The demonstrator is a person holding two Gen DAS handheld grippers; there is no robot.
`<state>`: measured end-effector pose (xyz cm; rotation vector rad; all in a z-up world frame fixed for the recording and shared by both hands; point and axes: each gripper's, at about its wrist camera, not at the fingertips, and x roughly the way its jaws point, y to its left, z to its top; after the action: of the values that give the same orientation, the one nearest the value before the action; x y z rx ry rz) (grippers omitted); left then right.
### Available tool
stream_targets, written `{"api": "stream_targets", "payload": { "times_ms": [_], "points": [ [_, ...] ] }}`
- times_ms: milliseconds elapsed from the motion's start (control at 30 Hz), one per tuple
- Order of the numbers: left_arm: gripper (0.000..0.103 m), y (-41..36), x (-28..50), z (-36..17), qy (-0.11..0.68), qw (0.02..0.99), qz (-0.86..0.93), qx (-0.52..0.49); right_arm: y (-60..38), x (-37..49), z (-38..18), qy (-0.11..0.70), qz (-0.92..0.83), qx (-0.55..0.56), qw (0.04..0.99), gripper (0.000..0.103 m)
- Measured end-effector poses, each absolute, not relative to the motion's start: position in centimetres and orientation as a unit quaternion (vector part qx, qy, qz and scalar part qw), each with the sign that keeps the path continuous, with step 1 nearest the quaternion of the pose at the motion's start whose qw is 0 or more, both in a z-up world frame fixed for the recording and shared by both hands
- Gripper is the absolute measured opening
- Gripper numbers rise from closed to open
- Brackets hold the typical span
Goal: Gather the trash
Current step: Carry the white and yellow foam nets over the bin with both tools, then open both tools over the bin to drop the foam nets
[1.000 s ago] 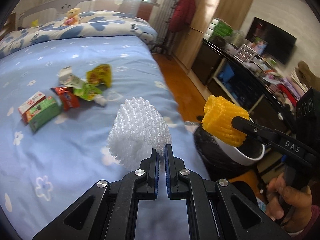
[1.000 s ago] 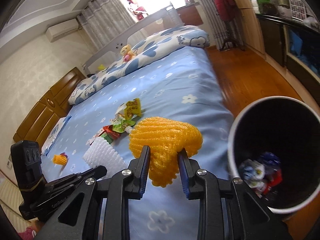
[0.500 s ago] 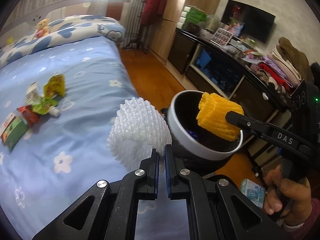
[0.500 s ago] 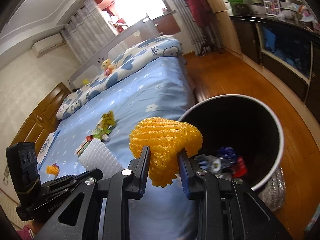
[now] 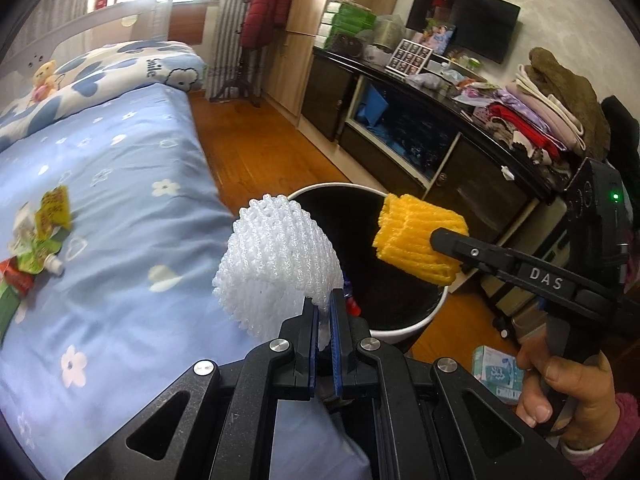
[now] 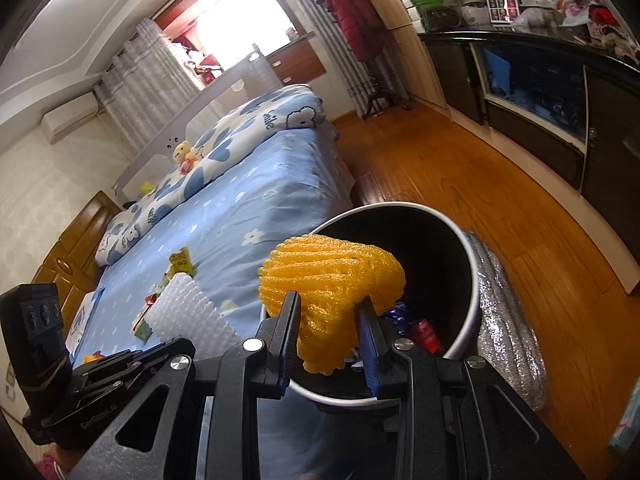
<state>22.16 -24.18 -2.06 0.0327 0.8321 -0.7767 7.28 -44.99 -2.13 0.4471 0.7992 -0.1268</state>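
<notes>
Bin (image 6: pixel 468 276) contents mostly hidden behind yellow foam net (image 6: pixel 332 280), clamped upright in right gripper (image 6: pixel 330 344). White foam net (image 5: pixel 276 264) pinched by left gripper (image 5: pixel 325 344), bulging up-left.

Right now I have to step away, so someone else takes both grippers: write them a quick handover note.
Left gripper: shut on the white foam fruit net, at the near rim of the trash bin.
Right gripper: shut on the yellow foam fruit net, over the bin's mouth.
Done: some wrappers already lie in the bin.
Left: release both nets into the bin, then fetch the snack wrappers on the blue bed.
</notes>
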Motion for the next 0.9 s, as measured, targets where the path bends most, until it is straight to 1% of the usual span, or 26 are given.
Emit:
{"api": "stream_targets", "payload": {
  "times_ms": [633,767,800,833,867,900],
  "points": [
    [0.004,-30.0,25.5,-3.6,0.422,0.821,-0.384,0.031,-47.8,8.7,-3.2,0.413,-0.071,0.226,0.879,0.029],
    [0.005,-30.8,25.9,-3.9,0.431,0.818,-0.380,0.032,-48.1,9.1,-3.5,0.421,-0.071,0.226,0.876,0.032],
    [0.006,-30.8,25.9,-4.0,0.433,0.817,-0.379,0.033,-48.2,9.2,-3.7,0.424,-0.071,0.227,0.874,0.032],
    [0.012,-30.9,26.0,-4.0,0.436,0.816,-0.379,0.032,-48.3,9.3,-3.8,0.426,-0.072,0.228,0.872,0.033],
    [0.021,-31.0,25.9,-3.9,0.439,0.816,-0.376,0.032,-48.4,9.3,-3.9,0.428,-0.072,0.228,0.871,0.034],
    [0.023,-31.0,25.9,-3.8,0.439,0.817,-0.373,0.030,-48.5,9.4,-4.0,0.429,-0.072,0.229,0.871,0.038]
  ]
}}
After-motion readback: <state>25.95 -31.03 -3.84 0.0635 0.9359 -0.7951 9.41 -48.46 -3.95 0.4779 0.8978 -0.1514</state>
